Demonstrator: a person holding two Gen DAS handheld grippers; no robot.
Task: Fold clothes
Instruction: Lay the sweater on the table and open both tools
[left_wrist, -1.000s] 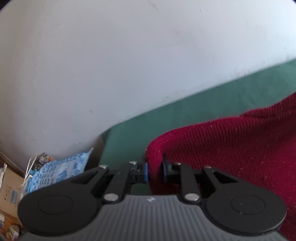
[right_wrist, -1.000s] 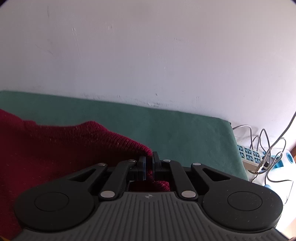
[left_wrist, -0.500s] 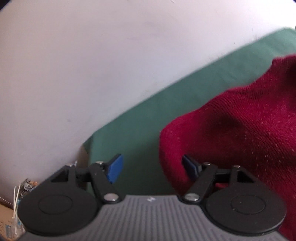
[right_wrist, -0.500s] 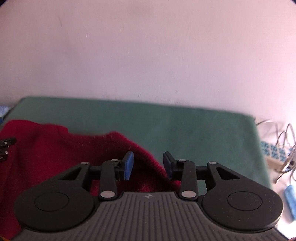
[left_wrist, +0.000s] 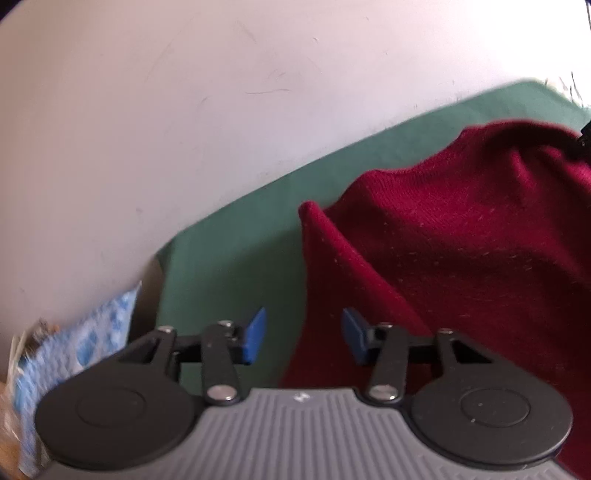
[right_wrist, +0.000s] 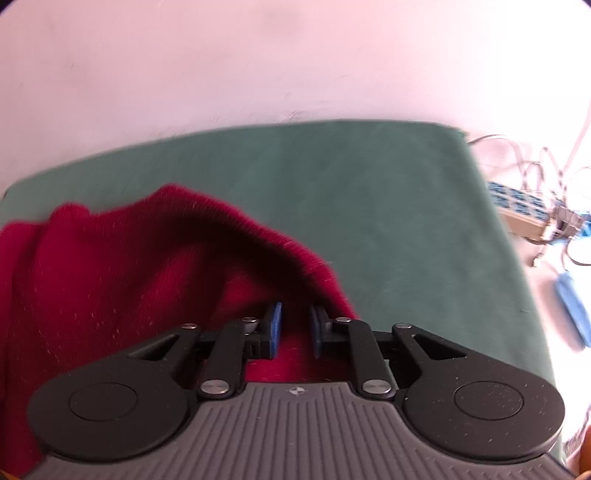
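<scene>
Jaws released earlier, closing, sweater (left_wrist: 461, 236) bunched

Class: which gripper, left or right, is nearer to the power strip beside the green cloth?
Right. The power strip lies just past the green cloth's edge, ahead of the right gripper. The left gripper works the sweater's opposite side.

Sweater (left_wrist: 461, 258) lies on cloth-covered table (left_wrist: 236, 266), table backed against wall (left_wrist: 184, 110). From left wrist view: sweater fills right side, folded edge pointing toward wall; left gripper (left_wrist: 303, 336) over sweater's left border, bare cloth to its left. Patterned bag (left_wrist: 74, 350) off table's left end. From right wrist view: sweater (right_wrist: 129, 277) at left, right gripper (right_wrist: 294, 329) at its right edge, bare table (right_wrist: 369, 203) beyond. Power strip (right_wrist: 524, 210) and cables off table's right end.
</scene>
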